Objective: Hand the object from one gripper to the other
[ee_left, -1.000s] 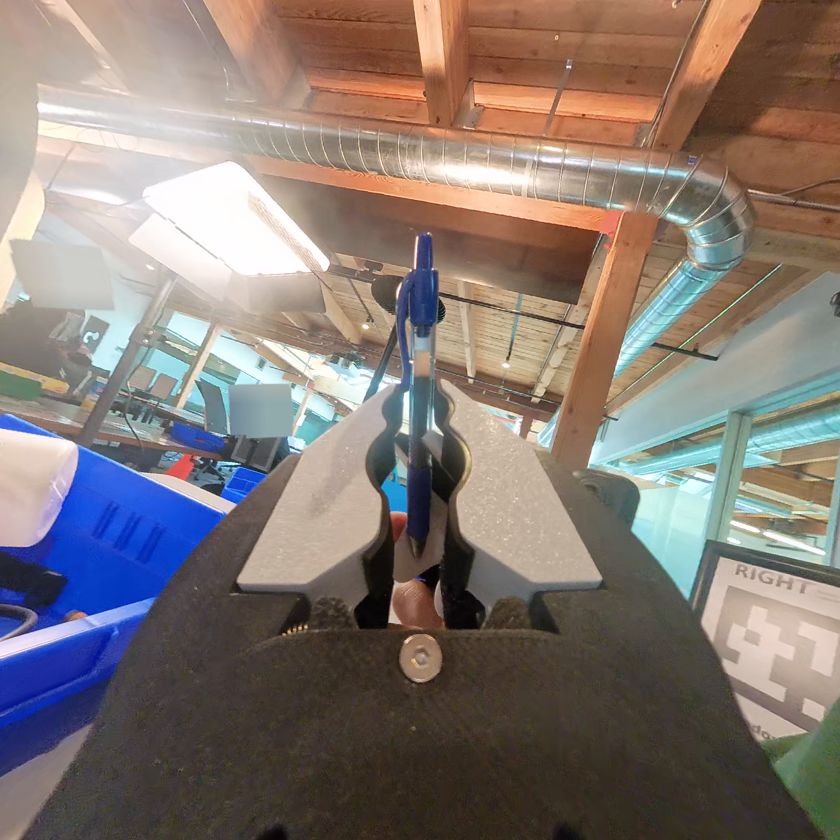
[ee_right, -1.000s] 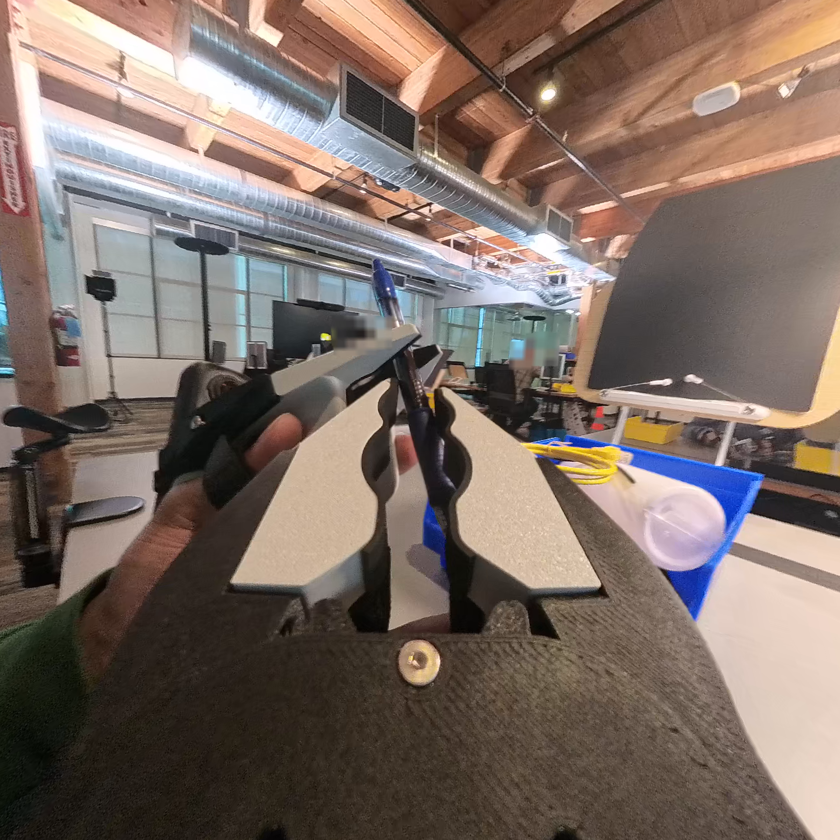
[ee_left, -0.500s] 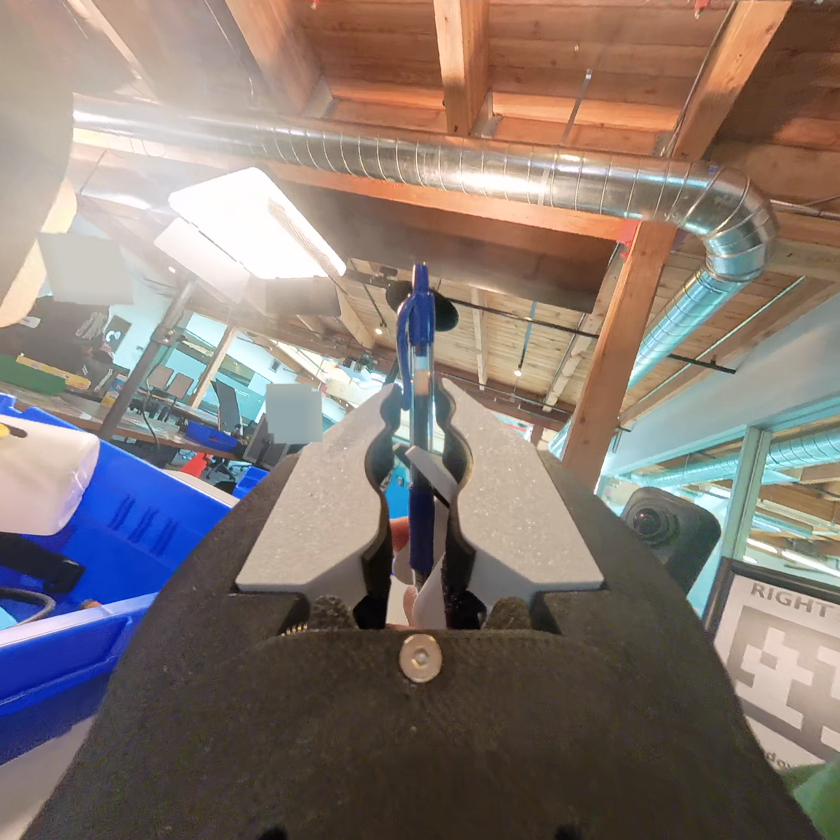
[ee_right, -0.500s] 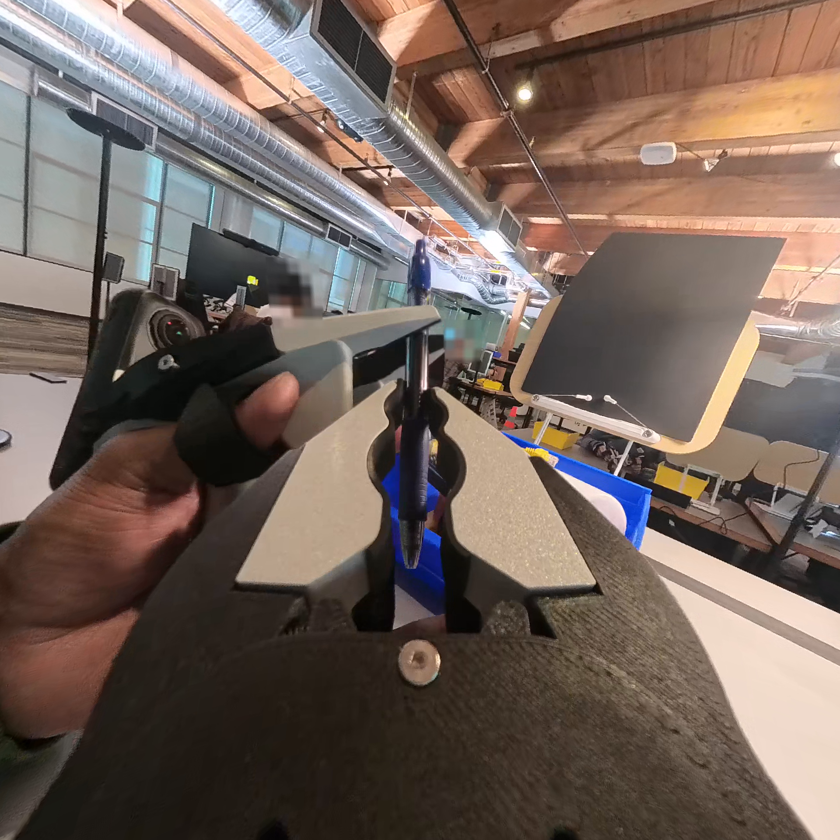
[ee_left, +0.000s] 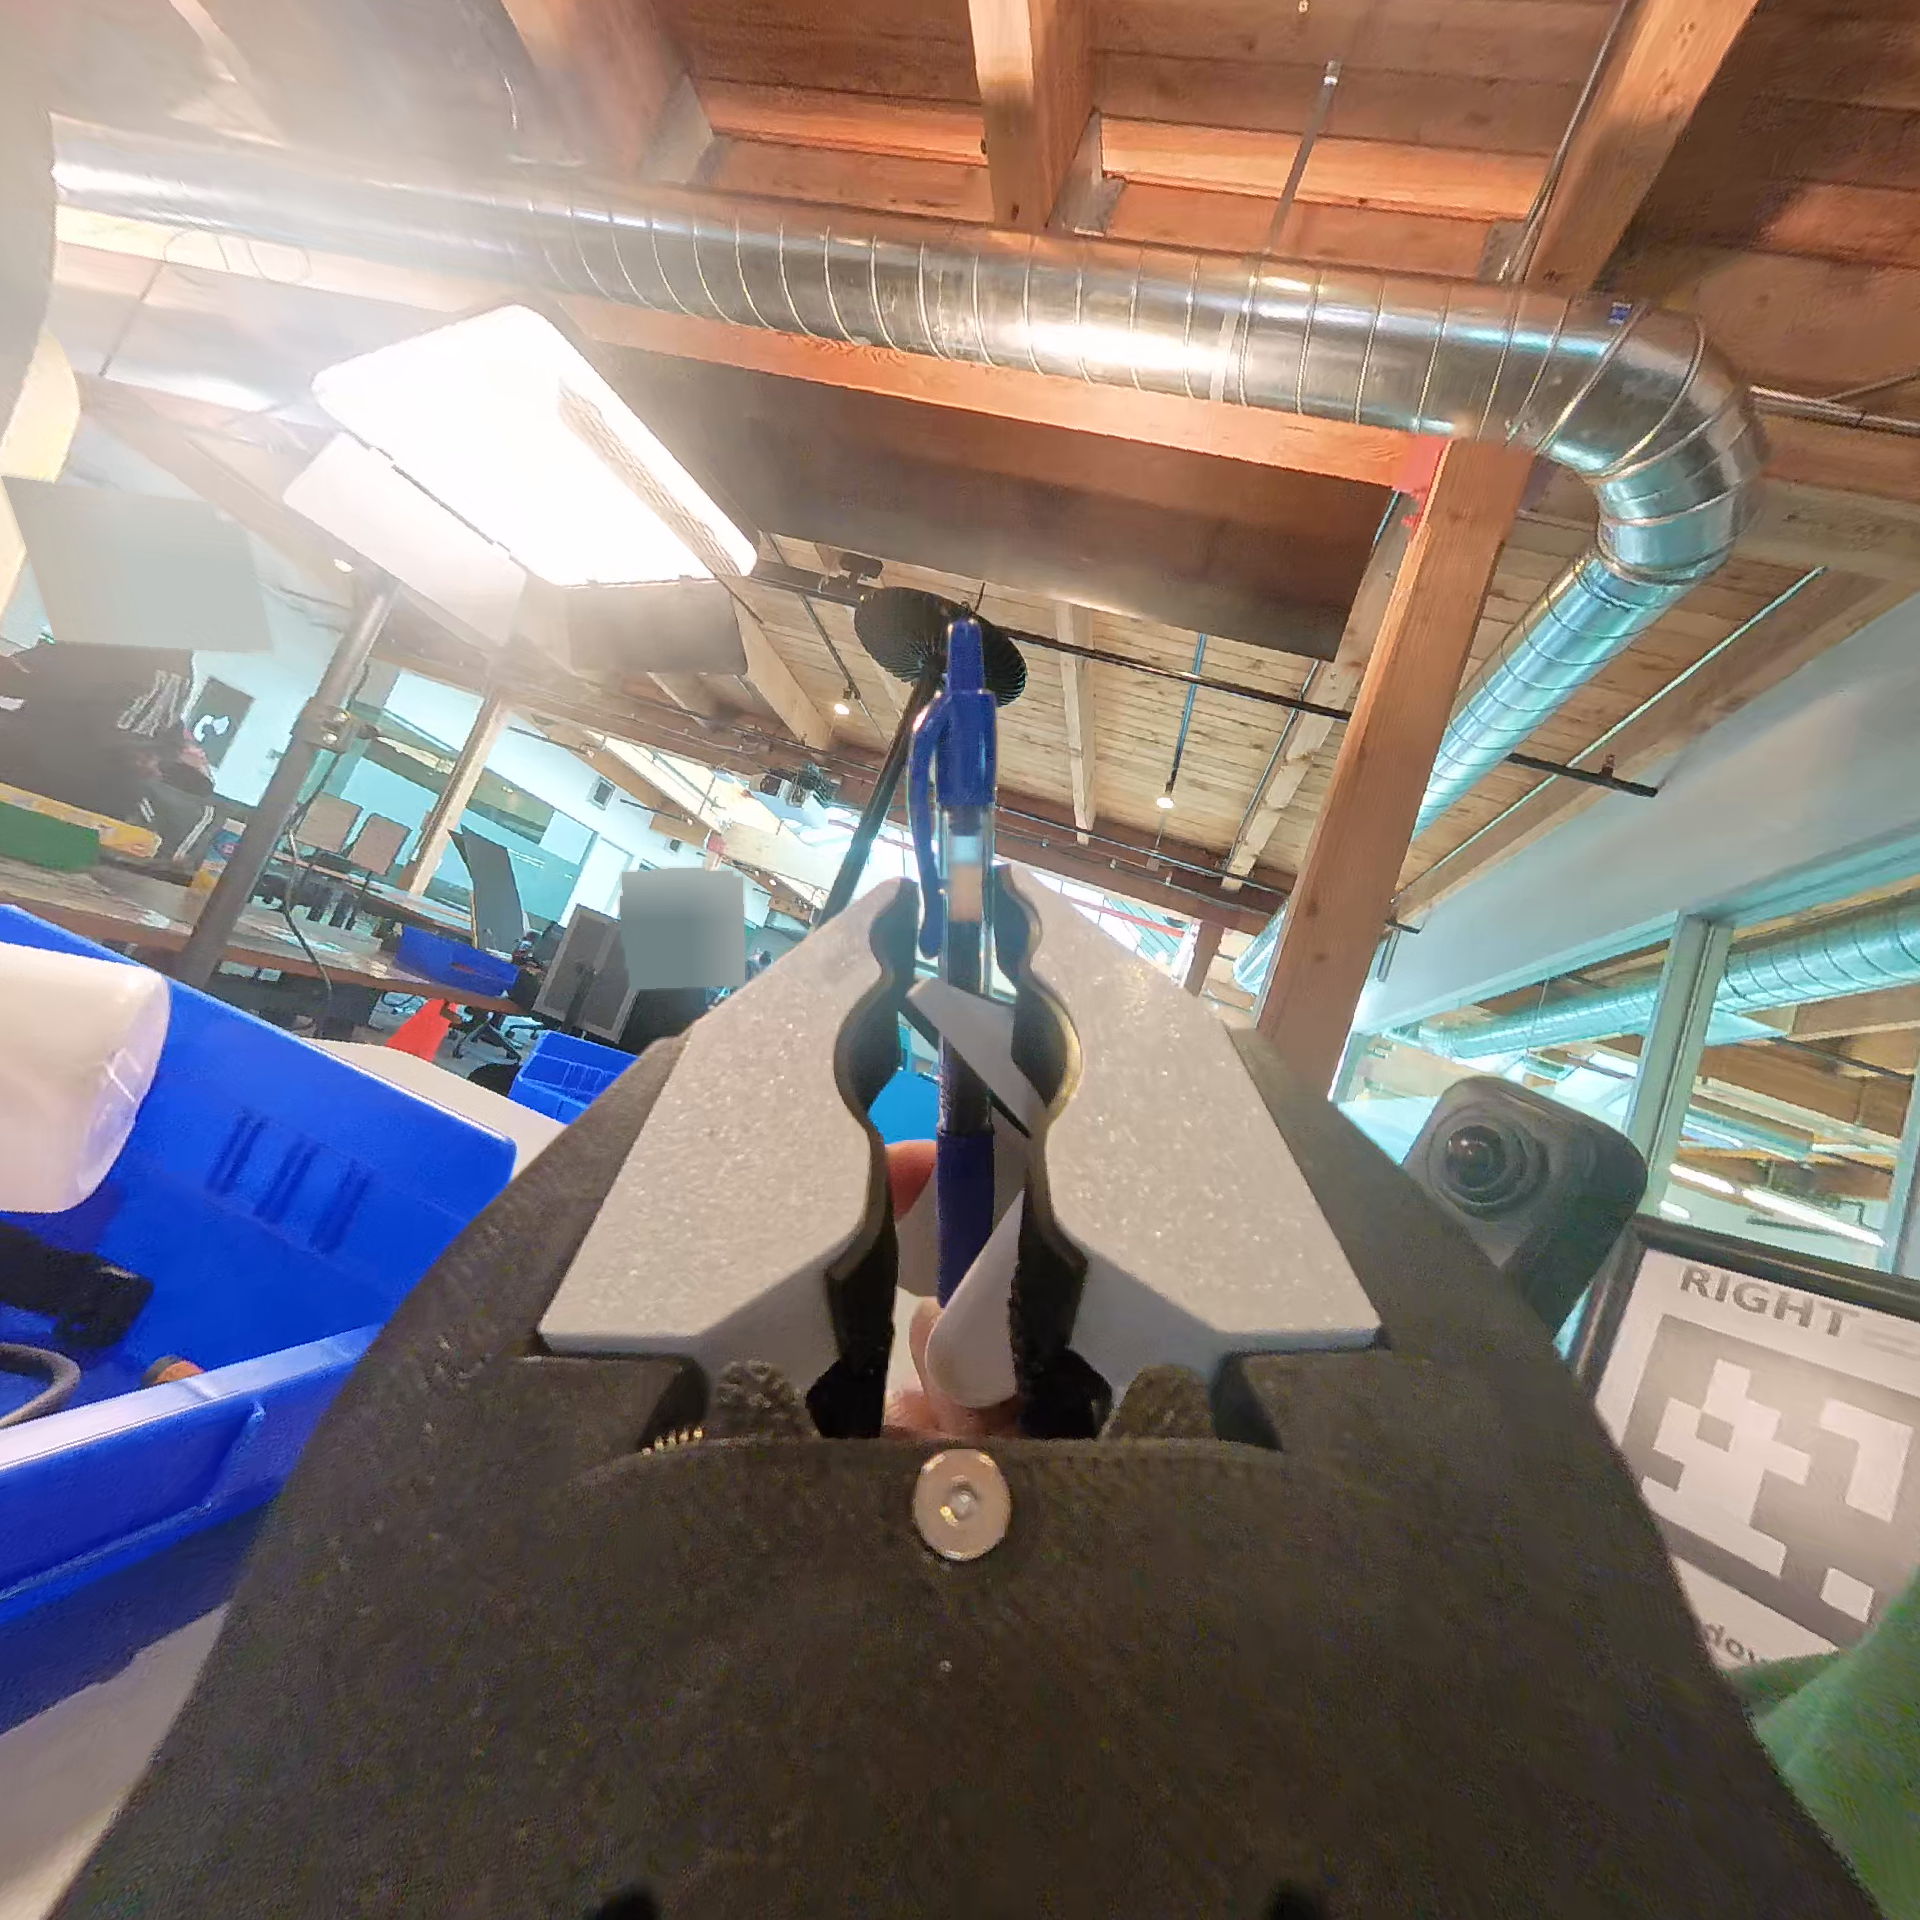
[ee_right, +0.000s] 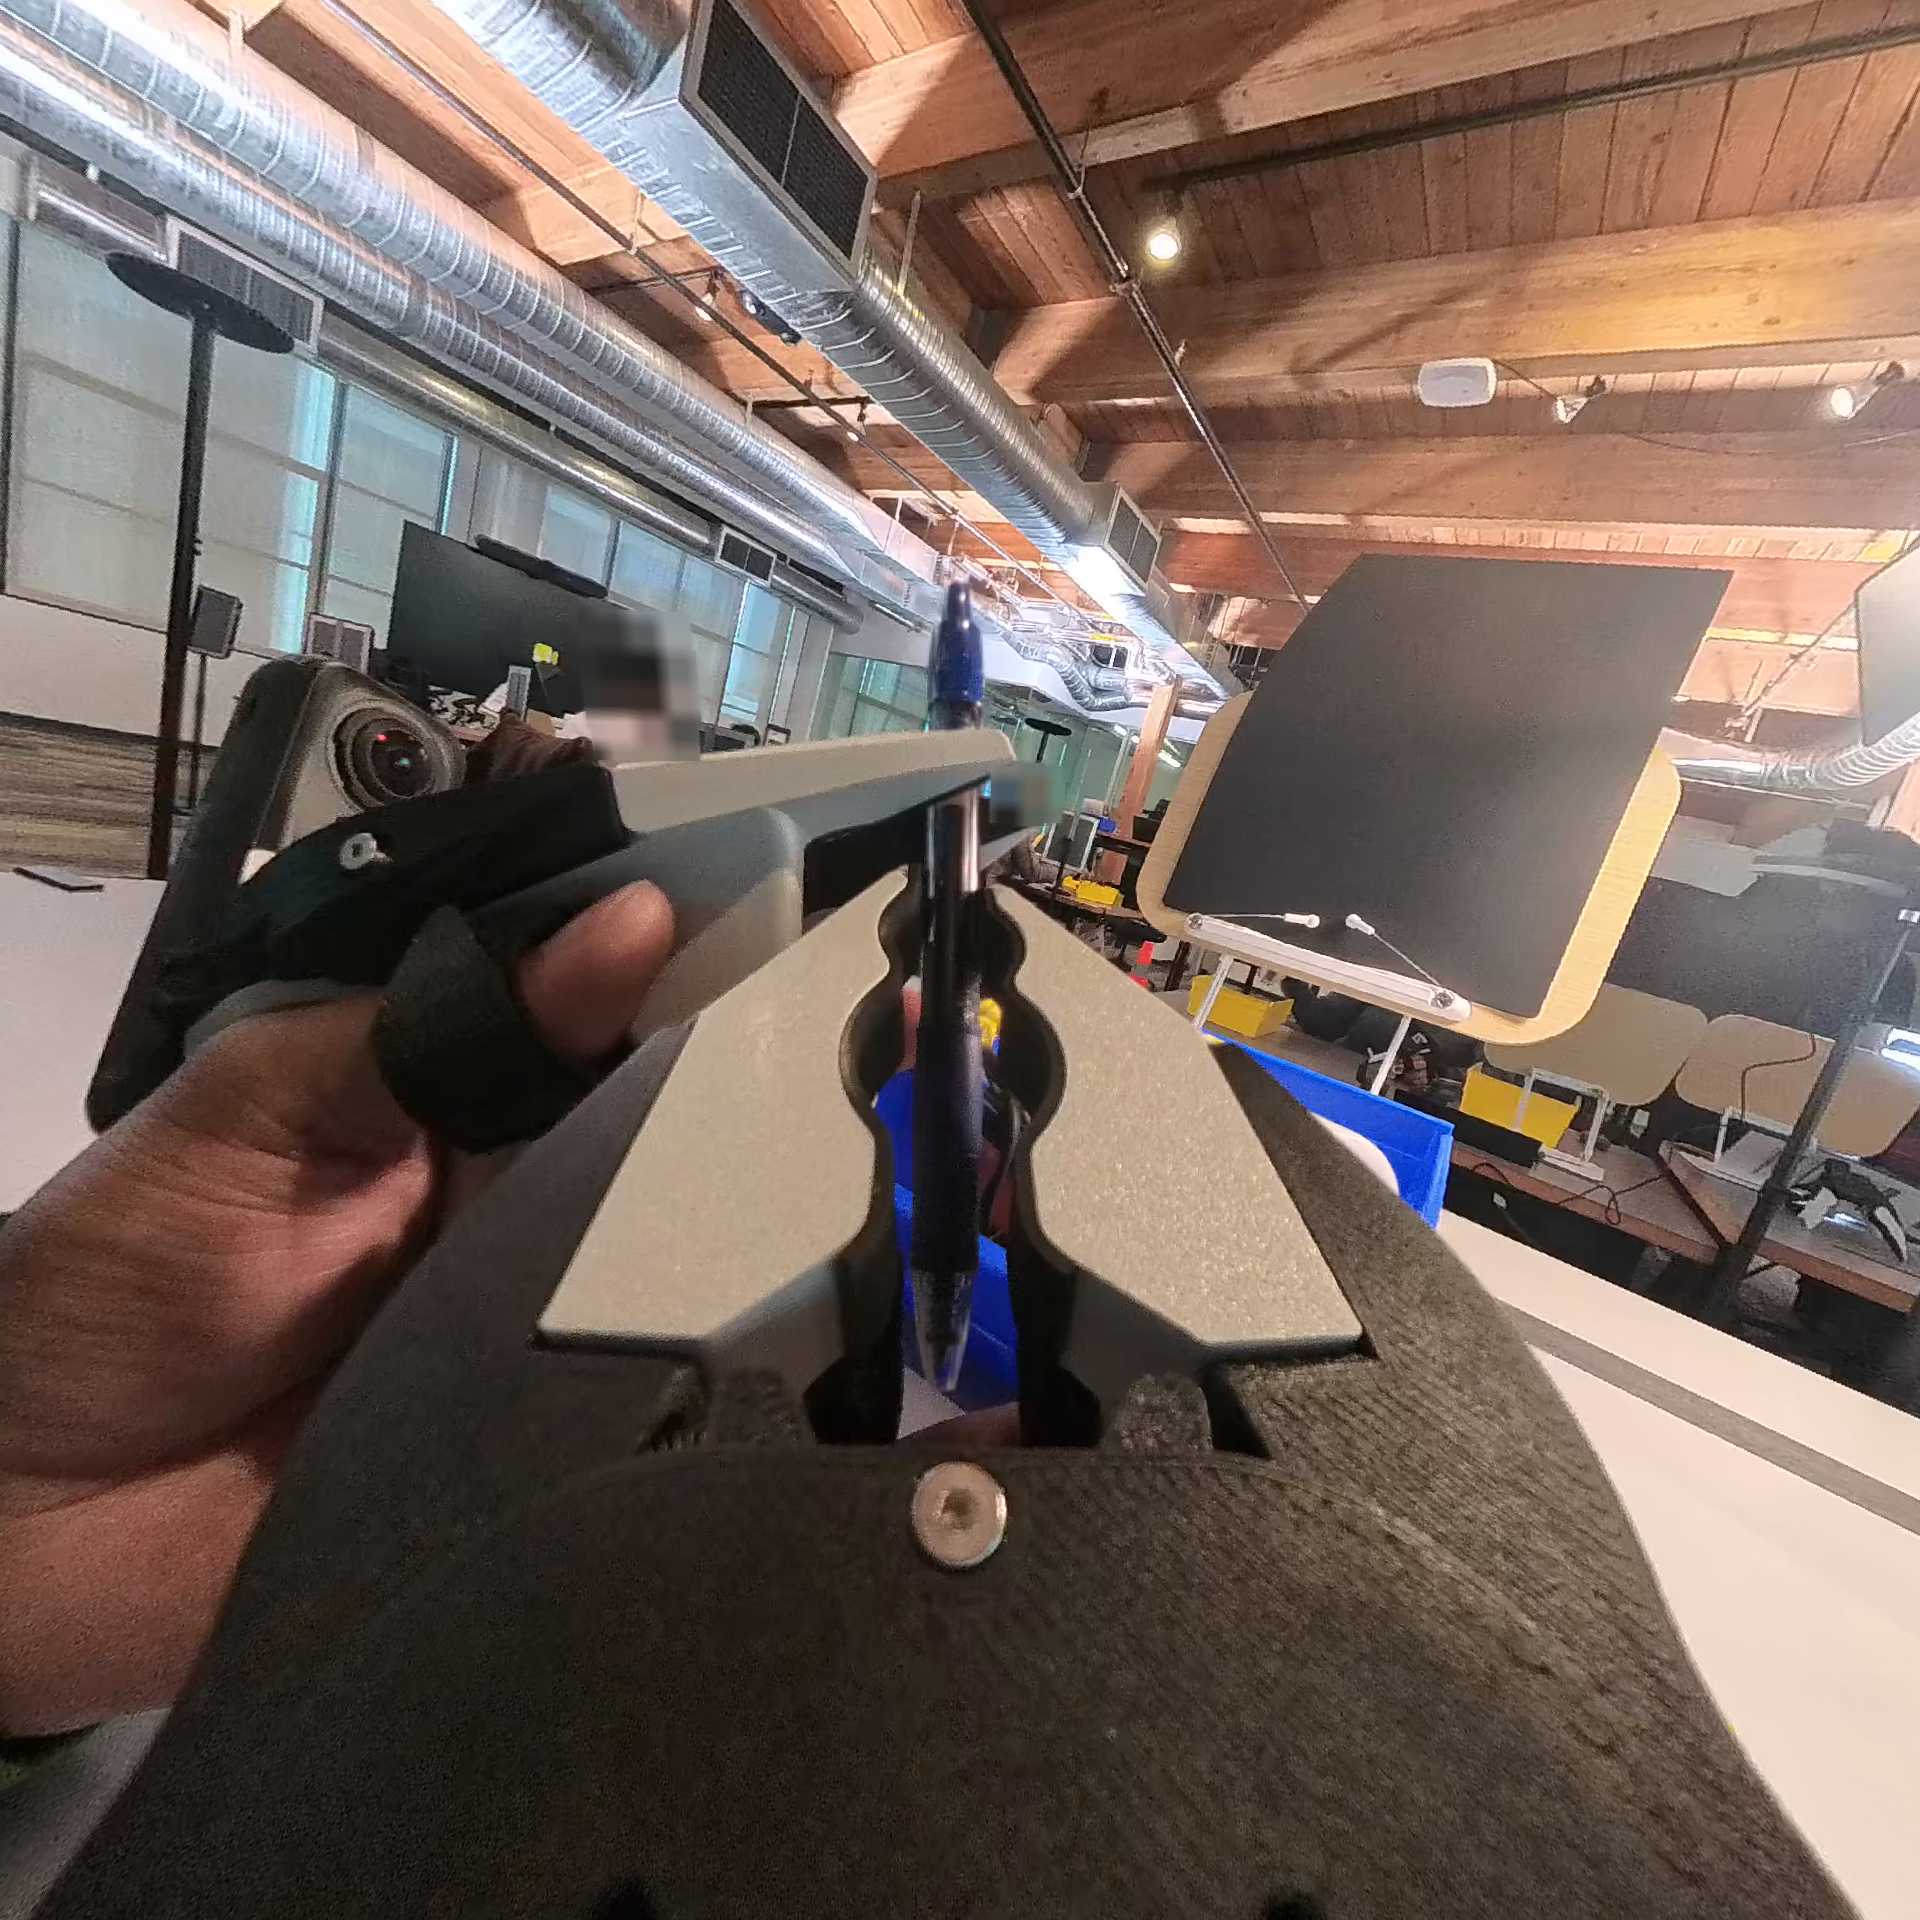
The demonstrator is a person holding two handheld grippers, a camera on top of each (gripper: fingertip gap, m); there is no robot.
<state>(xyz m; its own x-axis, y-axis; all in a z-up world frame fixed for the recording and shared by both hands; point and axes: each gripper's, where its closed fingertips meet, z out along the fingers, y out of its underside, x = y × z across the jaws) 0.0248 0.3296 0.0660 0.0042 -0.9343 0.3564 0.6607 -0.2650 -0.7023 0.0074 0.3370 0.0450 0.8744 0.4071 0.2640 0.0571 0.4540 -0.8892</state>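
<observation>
A blue pen (ee_left: 961,748) stands upright between the fingertips of my left gripper (ee_left: 958,894), which is shut on its clear barrel just below the clip. My right gripper (ee_right: 951,888) has its jaws closed against the same pen (ee_right: 940,1143) lower down, tip end toward its camera. In the right wrist view the left gripper (ee_right: 982,774) comes in from the left, side-on, and crosses the pen above my right fingertips. In the left wrist view one grey finger of the right gripper (ee_left: 966,1039) crosses behind the pen.
A blue bin (ee_left: 260,1195) with a white bottle (ee_left: 62,1091) sits at the left; the bin also shows in the right wrist view (ee_right: 1382,1122). A hand (ee_right: 208,1299) holds the left gripper. A black board on a stand (ee_right: 1434,790) stands behind the white table (ee_right: 1714,1455). Both grippers' tips are close together, under 4 cm apart.
My right gripper has swung round until the pen lines up between its jaws, and the jaws have narrowed onto it. The left gripper has kept its hold throughout.
</observation>
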